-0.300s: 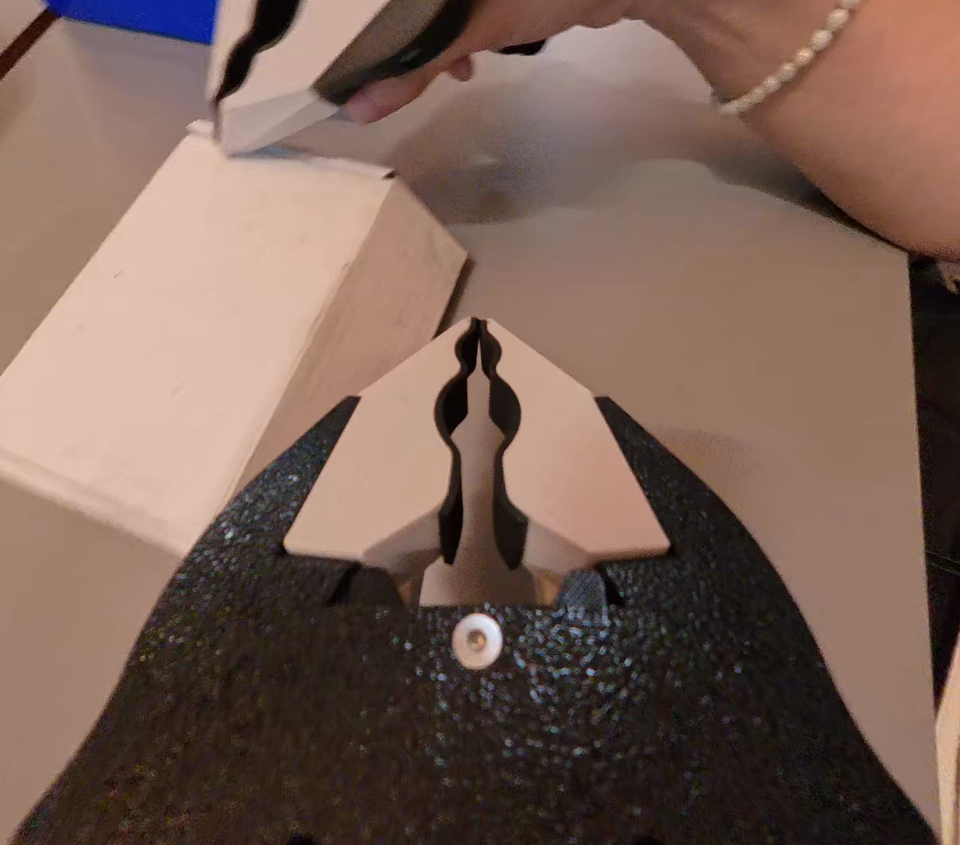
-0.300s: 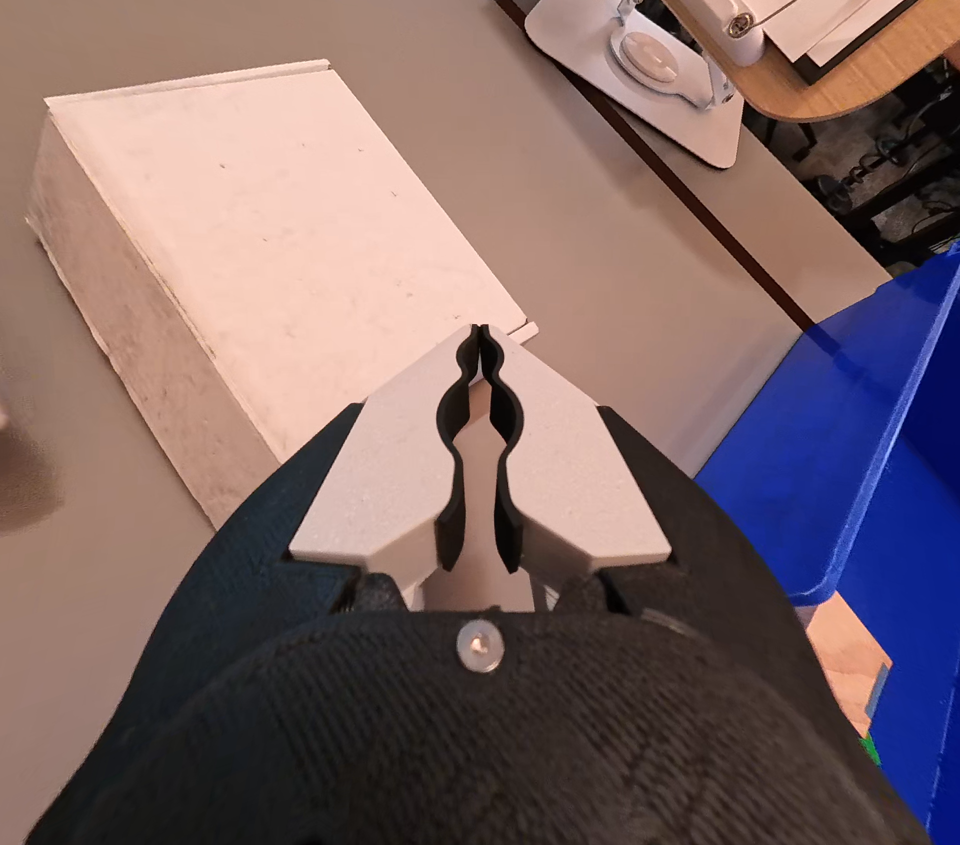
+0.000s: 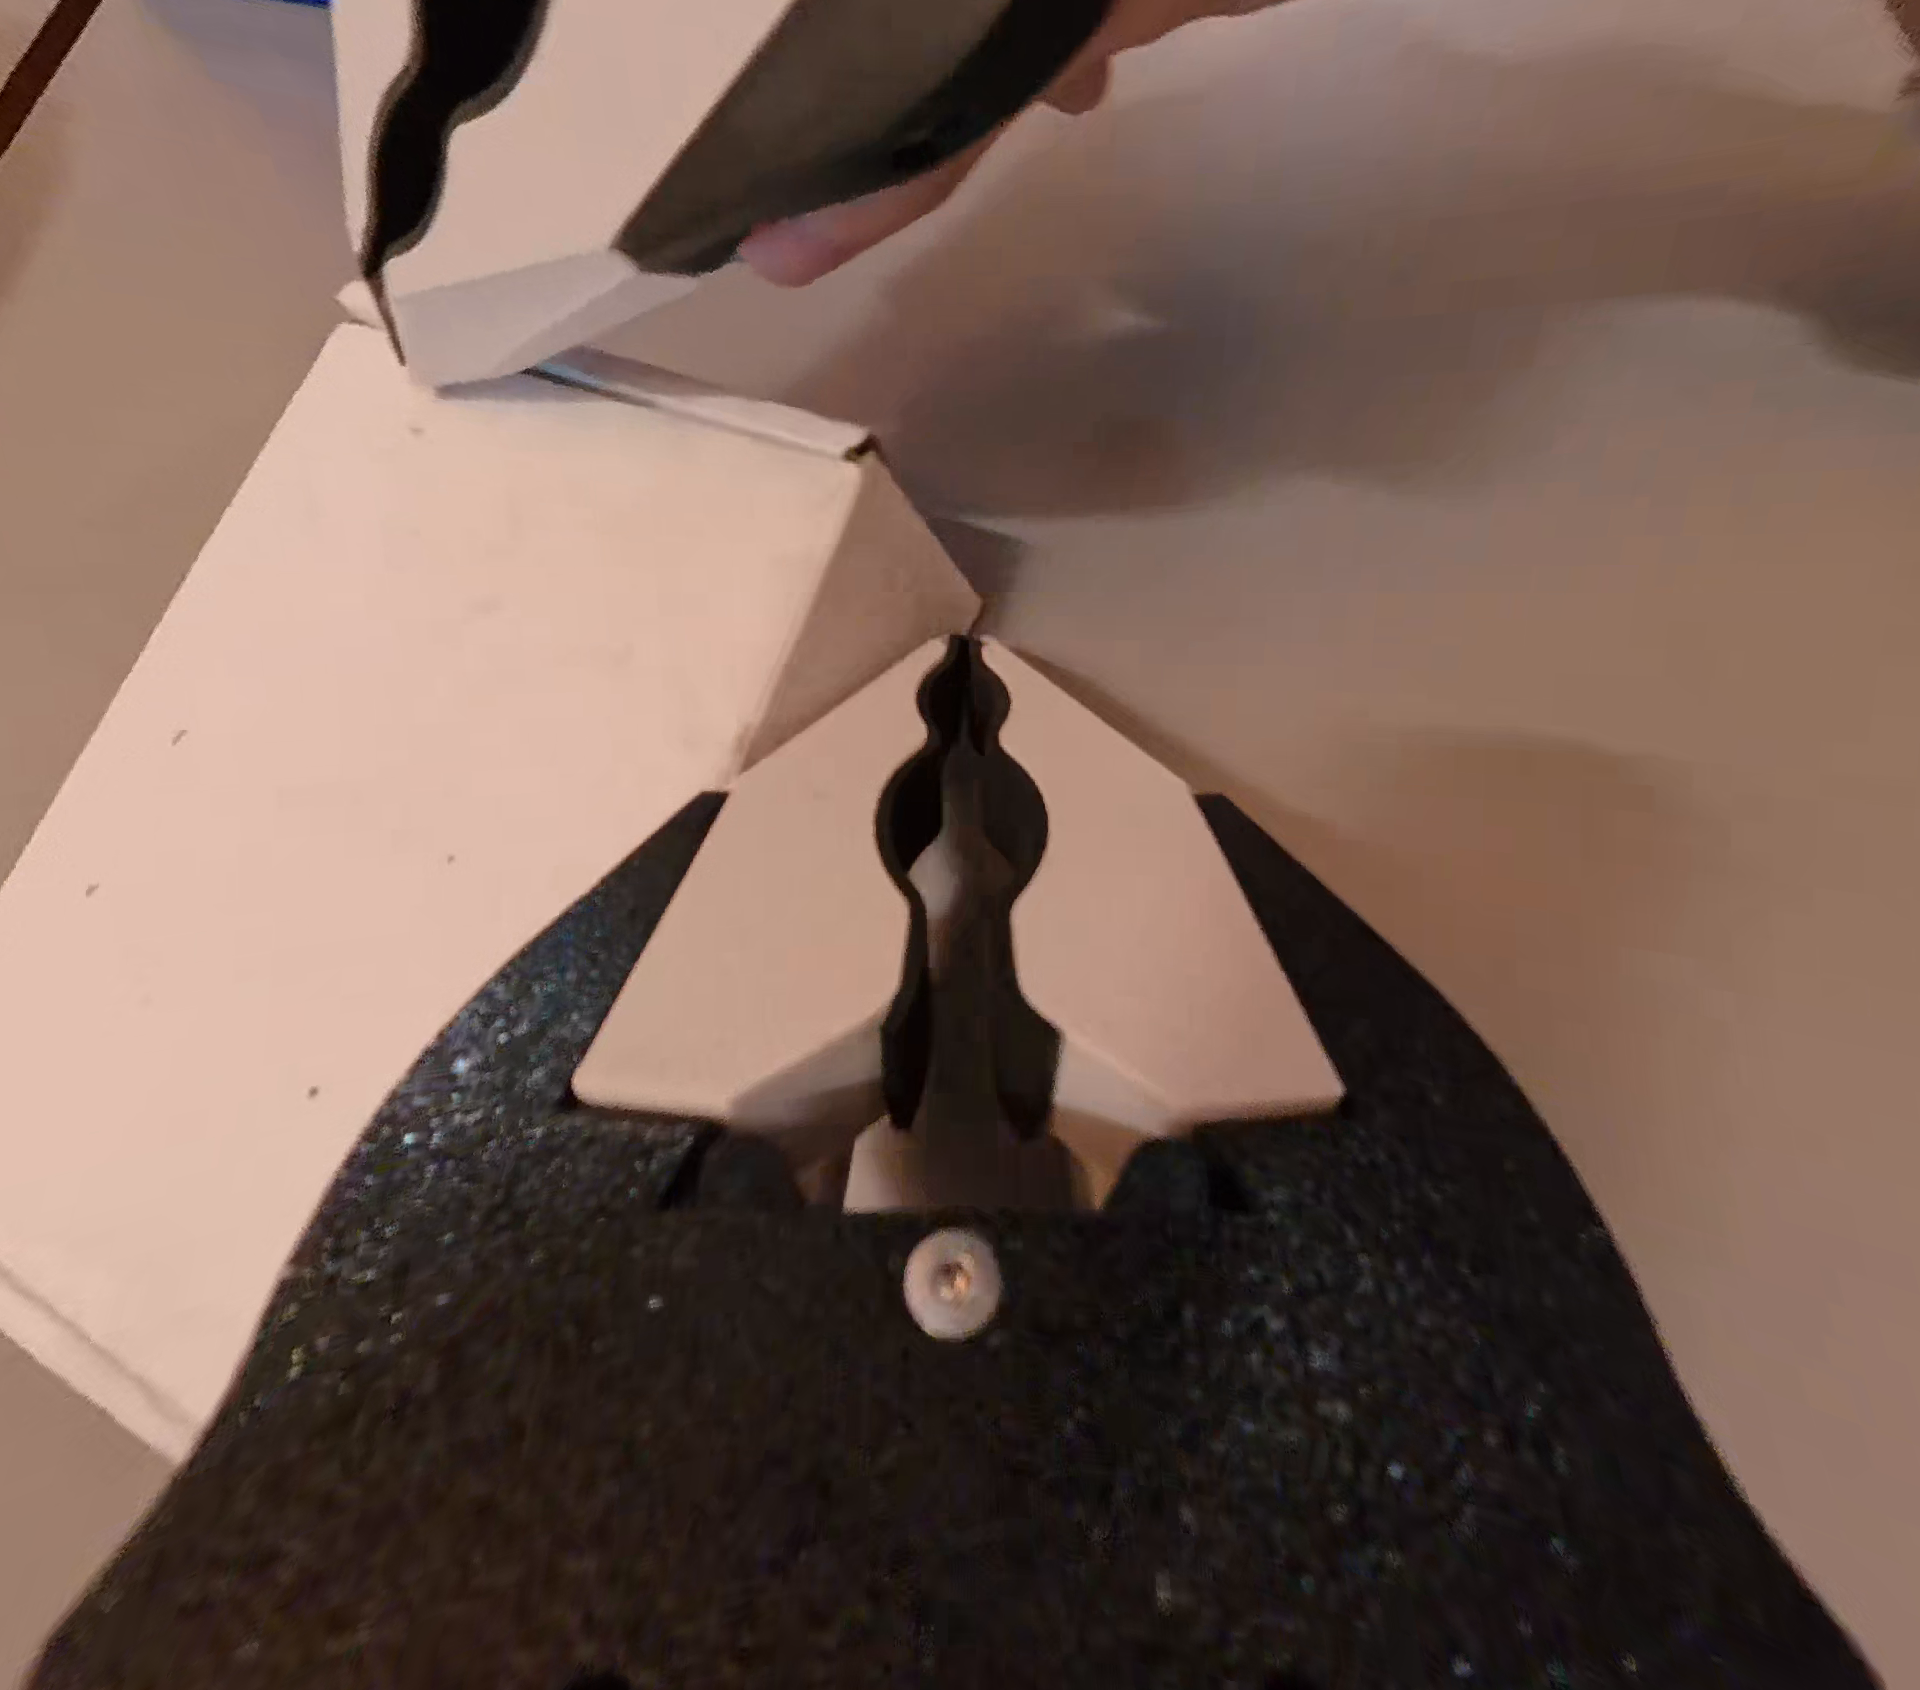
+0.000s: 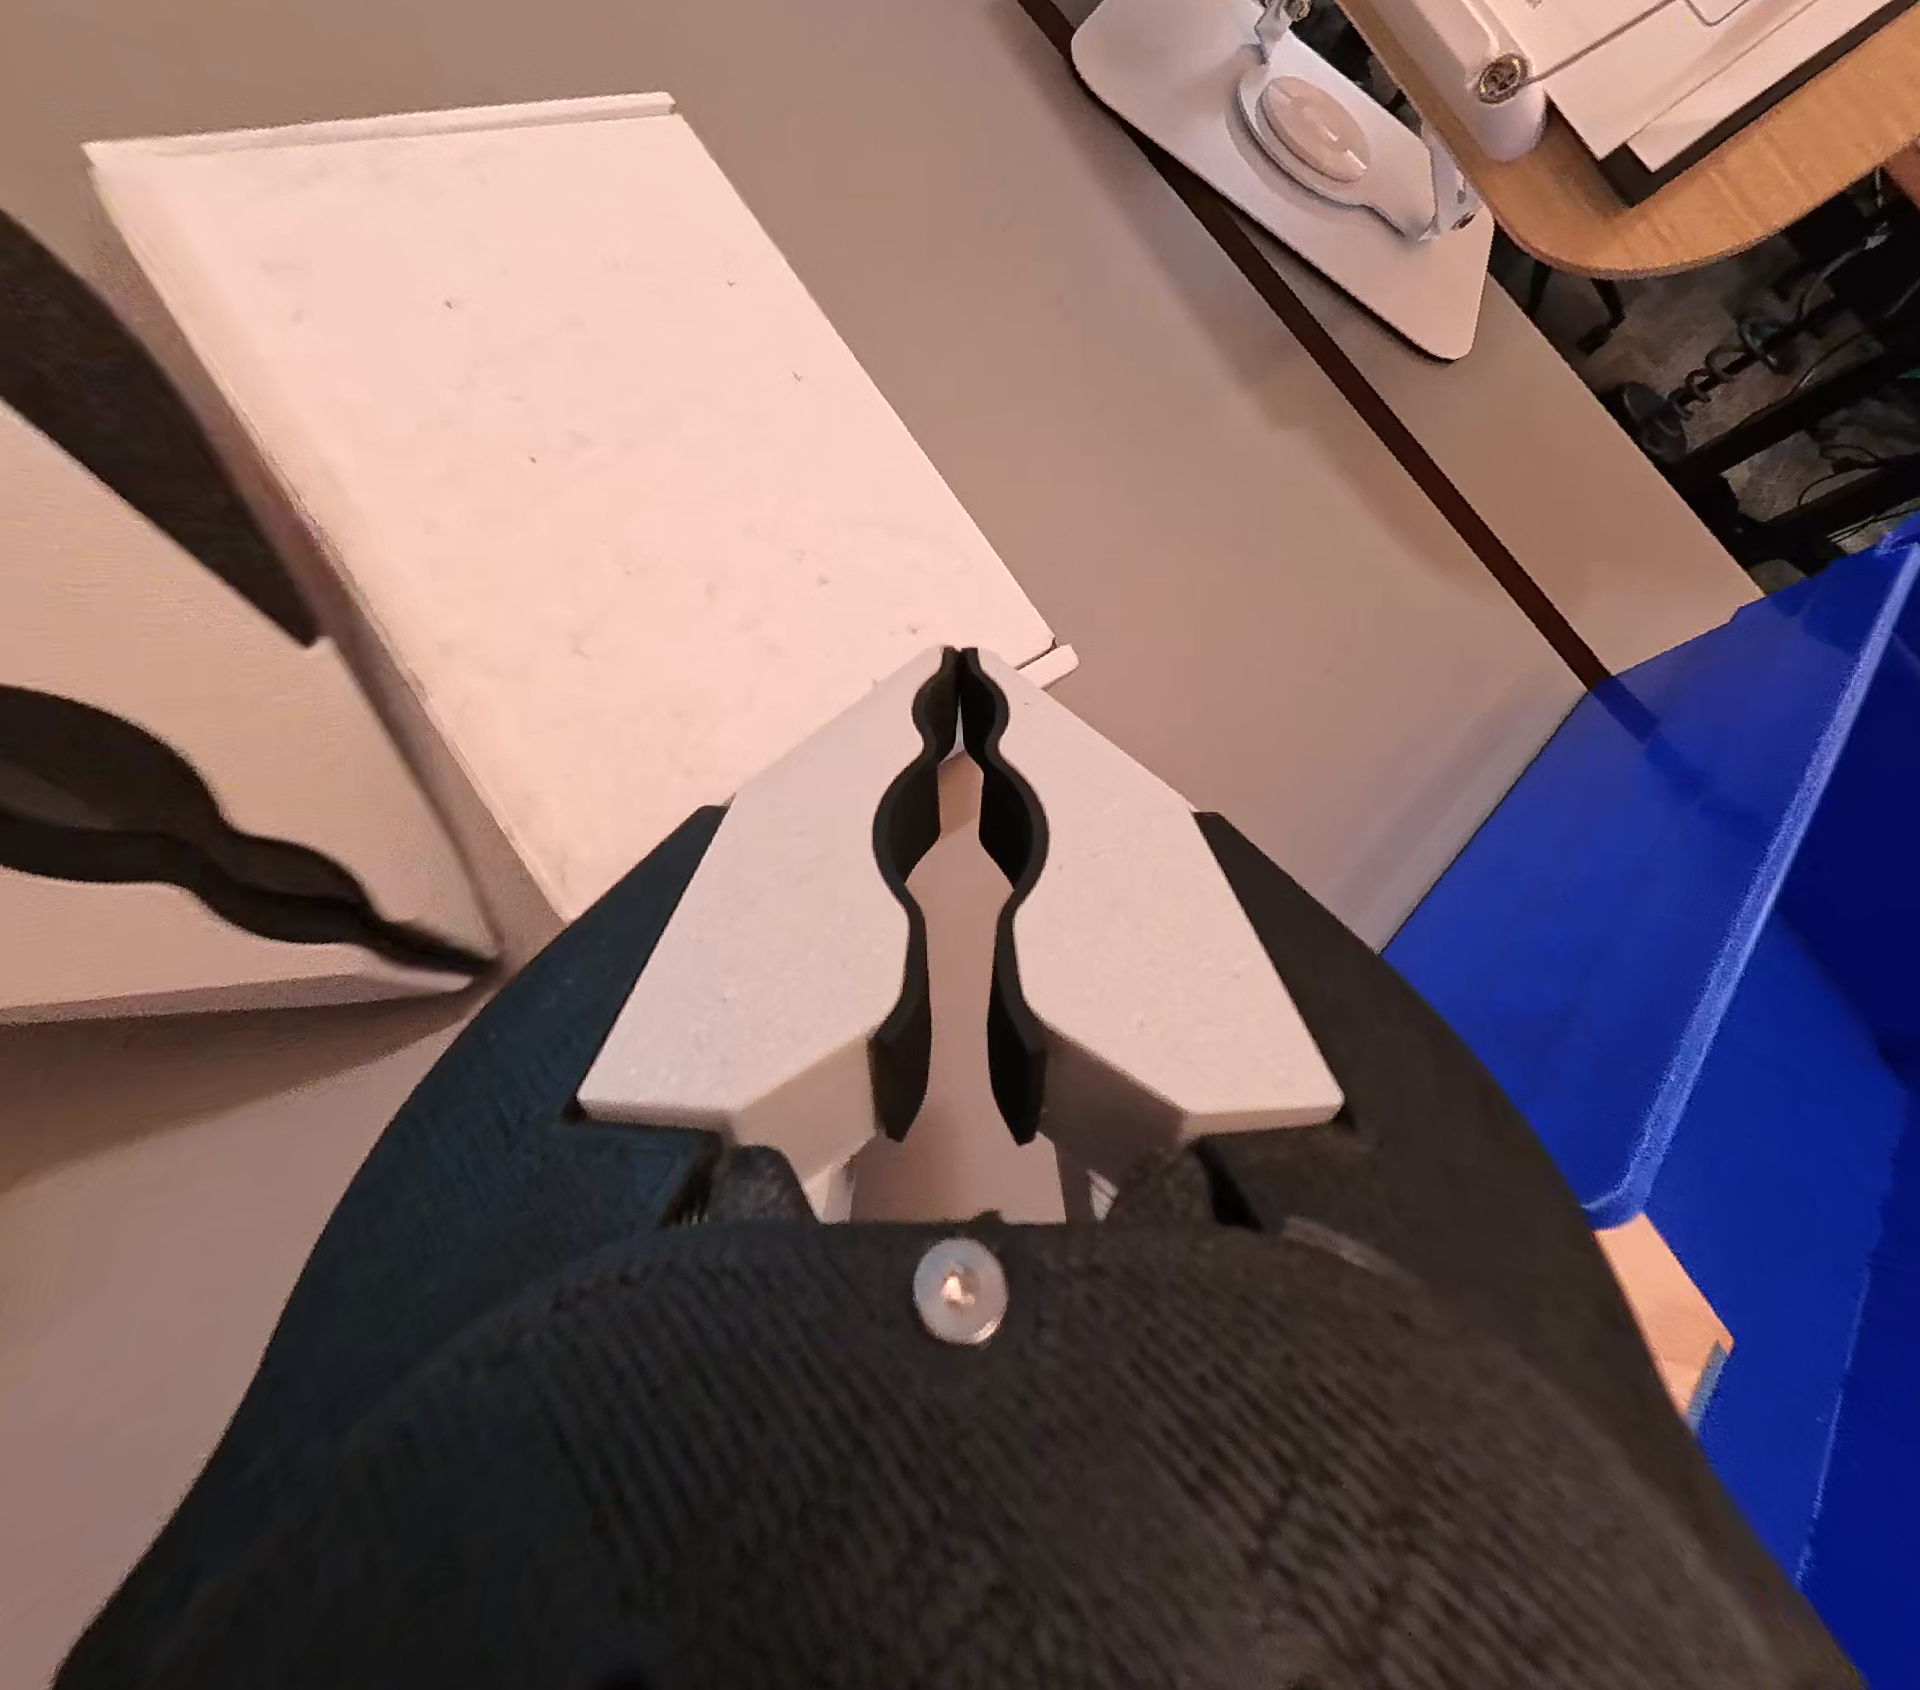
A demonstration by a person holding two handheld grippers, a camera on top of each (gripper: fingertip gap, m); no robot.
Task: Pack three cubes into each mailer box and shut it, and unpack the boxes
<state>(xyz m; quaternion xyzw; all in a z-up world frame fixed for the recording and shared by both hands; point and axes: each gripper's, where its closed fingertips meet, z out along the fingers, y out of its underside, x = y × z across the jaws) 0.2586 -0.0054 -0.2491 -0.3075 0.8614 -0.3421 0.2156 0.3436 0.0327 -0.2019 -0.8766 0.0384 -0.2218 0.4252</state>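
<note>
Your left gripper [image 3: 961, 653] is clenched on nothing, tips at the near corner of the closed white mailer box [image 3: 436, 788], left of centre on the grey table [image 3: 1455, 705]. Your right gripper [image 4: 958, 664], also clenched and empty, meets the box's far corner, upper left, before the blue bin [image 4: 1714, 965].

White mailer box [image 4: 561, 435], lid shut, lies flat on the grey table, filling left-centre of the right wrist frame; lid is lightly scuffed with small dark specks. In the left wrist frame it fills the left-centre [image 3: 436, 767], near corner pointing to mid-frame. A thin front flap edge shows along its far side.
</note>
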